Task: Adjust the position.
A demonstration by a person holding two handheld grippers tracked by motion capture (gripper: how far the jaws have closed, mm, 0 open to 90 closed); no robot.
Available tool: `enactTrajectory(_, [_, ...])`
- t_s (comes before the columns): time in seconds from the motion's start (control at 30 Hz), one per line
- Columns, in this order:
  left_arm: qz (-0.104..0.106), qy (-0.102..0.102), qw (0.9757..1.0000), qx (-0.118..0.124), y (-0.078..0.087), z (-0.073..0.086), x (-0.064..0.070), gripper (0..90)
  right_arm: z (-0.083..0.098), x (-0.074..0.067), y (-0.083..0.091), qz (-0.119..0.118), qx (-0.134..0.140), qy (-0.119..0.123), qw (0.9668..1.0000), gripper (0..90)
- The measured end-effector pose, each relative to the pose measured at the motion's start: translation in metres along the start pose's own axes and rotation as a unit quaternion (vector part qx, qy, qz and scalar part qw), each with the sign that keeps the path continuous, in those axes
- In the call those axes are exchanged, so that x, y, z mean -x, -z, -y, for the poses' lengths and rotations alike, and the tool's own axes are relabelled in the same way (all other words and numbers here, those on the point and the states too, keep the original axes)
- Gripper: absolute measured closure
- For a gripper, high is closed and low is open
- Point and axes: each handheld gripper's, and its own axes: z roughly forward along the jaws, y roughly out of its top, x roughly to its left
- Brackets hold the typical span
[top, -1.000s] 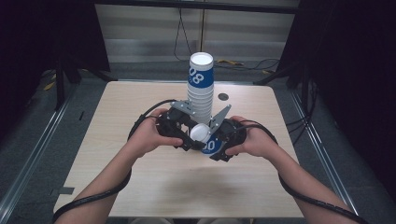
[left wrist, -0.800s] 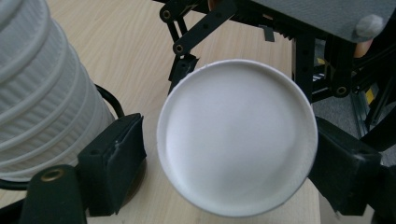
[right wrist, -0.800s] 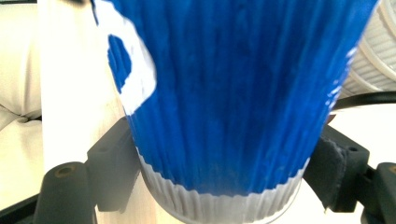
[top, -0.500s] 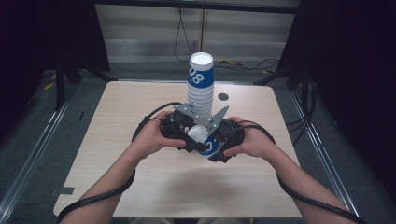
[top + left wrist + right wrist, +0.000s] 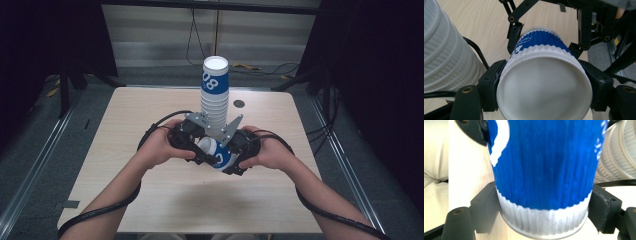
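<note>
I have the cup (image 5: pixel 544 82) pinched from both ends: my left claw (image 5: pixel 544 87) has just been closing and its pads now press on the cup's white closed end, while my right claw (image 5: pixel 544 212) clamps the sides of the same cup near its other end, blue band running away from the pads. Seen from above, the two claws meet nose to nose over the table (image 5: pixel 150 190), with the cup lying tilted between them, held clear of the wood. Just beyond the claws stands the stack (image 5: pixel 215 95) of nested cups, upside down, one blue-banded cup on top. My reading: one cup is in hand, and the placing onto the stack, or the pulling apart, remains.
</note>
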Motion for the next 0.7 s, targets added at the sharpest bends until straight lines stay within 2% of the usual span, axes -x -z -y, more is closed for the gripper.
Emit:
enactTrajectory(0.03, [0.000,0.001,1.0000,-0.002,0.001,0.001,0.000,28.6,0.000,0.000,0.000,-0.001,0.002,0.006,1.0000,20.7])
enactTrajectory(0.07, [-0.001,0.010,0.9999,0.006,0.000,0.001,0.001,28.6,0.000,0.000,-0.001,-0.003,0.002,0.002,1.0000,20.7])
enactTrajectory(0.1, [-0.001,0.003,1.0000,0.000,0.001,0.001,0.001,28.8,0.000,0.000,-0.001,-0.003,0.004,0.004,1.0000,20.7])
enactTrajectory(0.13, [0.000,0.014,0.9999,0.006,0.000,0.002,0.002,28.9,0.000,-0.001,-0.001,-0.001,0.004,0.003,1.0000,20.6])
enactTrajectory(0.2, [0.001,0.008,1.0000,0.000,0.002,0.004,0.001,29.1,0.000,-0.001,-0.002,-0.003,0.009,0.002,1.0000,20.0])
enactTrajectory(0.27, [0.002,0.016,0.9998,0.006,0.002,0.005,0.001,29.1,0.001,-0.001,-0.003,-0.007,0.019,-0.002,0.9998,19.0])
enactTrajectory(0.33, [0.004,0.016,0.9998,0.008,0.003,0.005,0.001,29.1,0.002,-0.001,-0.003,-0.006,0.029,-0.006,0.9995,17.9])
enactTrajectory(0.4, [0.000,0.020,0.9997,0.013,0.004,0.007,0.000,29.0,0.004,0.001,-0.003,-0.006,0.047,-0.001,0.9989,16.8])
enactTrajectory(0.5, [-0.001,0.027,0.9995,0.019,0.008,0.010,-0.002,29.0,0.008,0.002,-0.004,-0.002,0.055,-0.007,0.9985,14.9])
enactTrajectory(0.6, [0.004,0.031,0.9991,0.027,0.011,0.012,-0.003,29.0,0.013,0.002,-0.004,-0.003,0.063,-0.025,0.9977,13.4])
enactTrajectory(0.7, [0.005,0.037,0.9988,0.032,0.013,0.015,-0.003,29.0,0.019,0.002,-0.006,-0.005,0.082,-0.036,0.9960,13.2])
